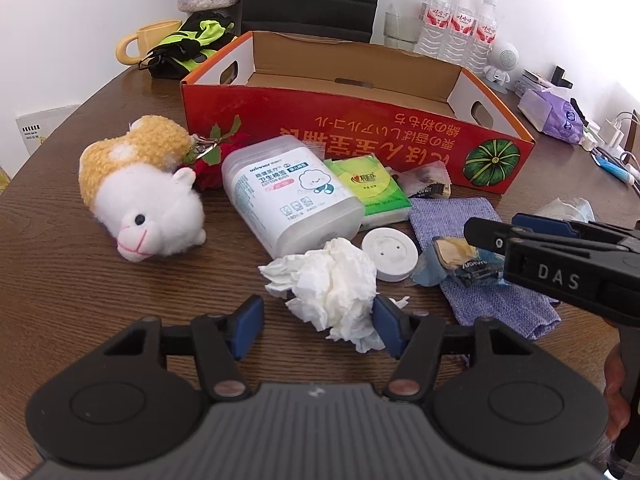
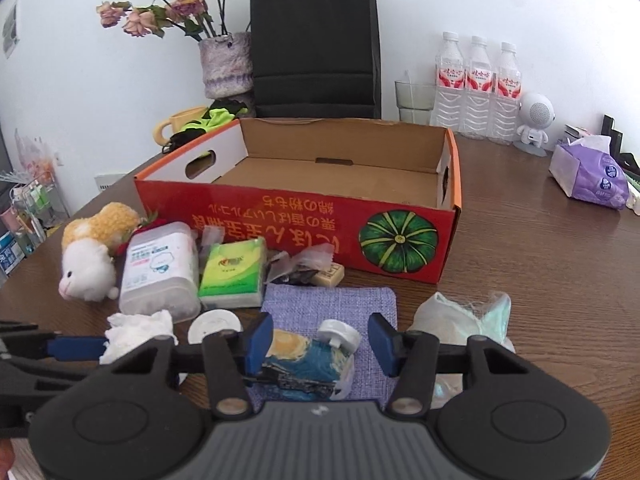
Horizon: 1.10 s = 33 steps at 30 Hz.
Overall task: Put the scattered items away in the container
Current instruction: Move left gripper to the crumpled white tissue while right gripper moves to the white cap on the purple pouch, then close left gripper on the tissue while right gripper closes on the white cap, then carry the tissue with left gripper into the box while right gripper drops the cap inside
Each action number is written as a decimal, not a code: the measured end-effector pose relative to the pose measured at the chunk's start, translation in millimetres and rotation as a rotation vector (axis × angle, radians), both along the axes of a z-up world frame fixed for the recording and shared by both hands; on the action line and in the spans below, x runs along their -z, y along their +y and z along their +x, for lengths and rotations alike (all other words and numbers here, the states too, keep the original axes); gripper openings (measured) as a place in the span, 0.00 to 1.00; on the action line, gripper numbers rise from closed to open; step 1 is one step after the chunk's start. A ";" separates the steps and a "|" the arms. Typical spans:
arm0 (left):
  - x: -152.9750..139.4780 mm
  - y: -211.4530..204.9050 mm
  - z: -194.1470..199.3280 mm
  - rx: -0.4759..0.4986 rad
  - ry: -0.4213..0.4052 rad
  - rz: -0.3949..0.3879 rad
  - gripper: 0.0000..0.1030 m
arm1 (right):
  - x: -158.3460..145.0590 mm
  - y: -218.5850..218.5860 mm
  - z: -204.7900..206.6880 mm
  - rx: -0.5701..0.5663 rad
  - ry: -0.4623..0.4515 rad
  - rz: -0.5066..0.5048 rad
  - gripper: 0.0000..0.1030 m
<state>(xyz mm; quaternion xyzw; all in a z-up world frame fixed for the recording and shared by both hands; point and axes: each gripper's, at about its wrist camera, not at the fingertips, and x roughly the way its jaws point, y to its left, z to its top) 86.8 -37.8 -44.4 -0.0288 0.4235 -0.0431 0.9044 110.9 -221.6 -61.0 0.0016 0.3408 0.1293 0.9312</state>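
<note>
Left gripper (image 1: pixel 318 326) low over the wooden table (image 1: pixel 100 280), jaws wide, crumpled tissue (image 1: pixel 328 284) between the blue pads; the right pad touches the tissue's edge, the left pad is apart from it. Not gripped.

Right gripper (image 2: pixel 320 344) jaws wide too, straddling a small blue-and-yellow pouch (image 2: pixel 304 364) with a white cap, which lies on a purple cloth (image 2: pixel 332 300). Left pad looks to be just beside or touching the pouch, can't tell which; right pad apart. In the left wrist view the right gripper comes in from the right, its tips over the same pouch.

Red cardboard box (image 1: pixel 352 120) with a pumpkin print sits at the back of the clutter, open top, nothing visible inside. In front of it, left to right: plush sheep toy (image 1: pixel 136 188) lying on its side, white cotton swab tub (image 1: pixel 288 192) on its side, green tissue pack (image 1: pixel 372 188), clear wrappers and a small bar (image 2: pixel 330 274) near the box wall. White round disc (image 1: pixel 390 254) lies between the crumpled tissue and the cloth. Crumpled face mask (image 2: pixel 464 312) on the table just right of the cloth.

Behind the box: yellow mug (image 1: pixel 148 40), three water bottles (image 2: pixel 478 88), black paper bag (image 2: pixel 316 48), vase of dried roses (image 2: pixel 226 64). Purple tissue packet (image 2: pixel 588 172) far right.
</note>
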 end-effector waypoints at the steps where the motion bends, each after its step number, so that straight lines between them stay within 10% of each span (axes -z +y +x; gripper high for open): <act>1: -0.3 -0.4 -0.2 0.001 -0.003 0.003 0.60 | 1.8 -1.1 3.2 0.014 0.004 0.007 0.44; 14: 0.0 0.1 -3.4 0.042 -0.043 -0.012 0.26 | 11.4 -5.0 7.6 0.013 0.035 0.014 0.25; 24: -49.6 17.8 -33.7 0.070 -0.173 -0.059 0.24 | -43.7 -5.6 -24.5 -0.028 -0.083 0.072 0.25; 33: -126.9 26.0 86.7 0.087 -0.207 -0.086 0.27 | -100.8 15.0 68.1 -0.031 -0.098 0.015 0.25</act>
